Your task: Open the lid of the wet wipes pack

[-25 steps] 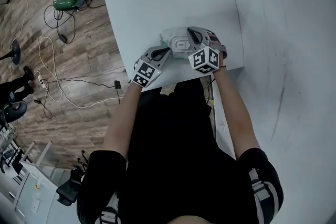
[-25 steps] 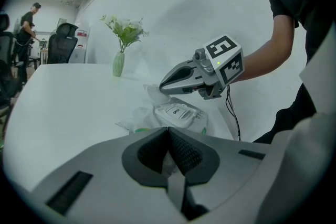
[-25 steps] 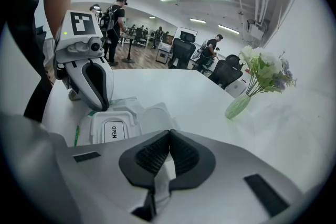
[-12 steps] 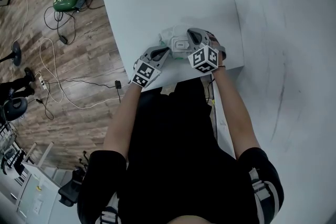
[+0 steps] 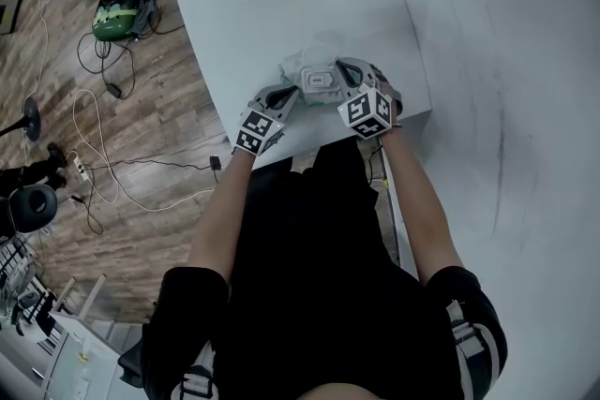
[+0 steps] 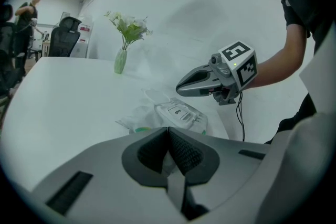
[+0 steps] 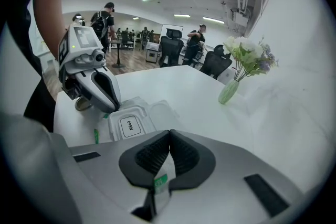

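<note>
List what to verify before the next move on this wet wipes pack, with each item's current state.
1. The left tongs grip the wet wipes pack at its edge: ok.
2. The right tongs pinch the pack's film on the opposite side: ok.
3. The lid is closed, OPEN label facing up: ok.
4. One set of tongs is free to lift the lid: not ok, both grip the pack.
5. The pack lies on the table: ok, near its front edge.
6. The vase stands well away: ok.
</note>
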The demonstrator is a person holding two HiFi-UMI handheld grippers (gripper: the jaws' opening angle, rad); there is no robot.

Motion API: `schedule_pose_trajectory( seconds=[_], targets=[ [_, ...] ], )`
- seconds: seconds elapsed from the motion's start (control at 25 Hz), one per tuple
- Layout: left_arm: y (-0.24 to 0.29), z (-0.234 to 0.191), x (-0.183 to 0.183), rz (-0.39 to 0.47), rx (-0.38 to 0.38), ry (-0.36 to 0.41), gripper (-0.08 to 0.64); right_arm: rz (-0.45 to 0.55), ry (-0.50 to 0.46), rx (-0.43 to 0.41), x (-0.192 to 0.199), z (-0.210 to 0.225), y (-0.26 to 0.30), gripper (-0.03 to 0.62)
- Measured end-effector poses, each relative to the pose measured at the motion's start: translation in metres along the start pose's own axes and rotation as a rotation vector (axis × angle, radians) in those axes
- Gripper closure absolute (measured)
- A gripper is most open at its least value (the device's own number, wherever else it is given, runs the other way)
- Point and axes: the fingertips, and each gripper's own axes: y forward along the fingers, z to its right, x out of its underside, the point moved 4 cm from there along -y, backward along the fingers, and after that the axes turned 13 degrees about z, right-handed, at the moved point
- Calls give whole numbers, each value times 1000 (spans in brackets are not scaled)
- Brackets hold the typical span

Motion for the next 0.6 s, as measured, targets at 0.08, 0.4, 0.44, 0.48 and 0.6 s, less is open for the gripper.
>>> schedule_pose_trajectory(
  seconds=[0.08, 0.4, 0.44, 0.48, 0.6],
  targets=[
    [-3, 3, 0, -2, -13, -13, 537, 0, -2, 13, -1, -3, -10, 575],
    [-32, 14, -28, 35, -48, 39, 537, -8, 46, 90, -11, -16, -57, 575],
    [-36, 16, -33, 41, -46, 45, 537, -9, 53, 96, -12, -20, -63, 575],
    [-39, 19, -39, 47, -44, 52, 537, -11, 59, 100, -12, -24, -68, 575],
    [-49, 26, -53, 56, -32, 75, 537, -13, 79, 105, -16, -35, -84, 577]
  ],
)
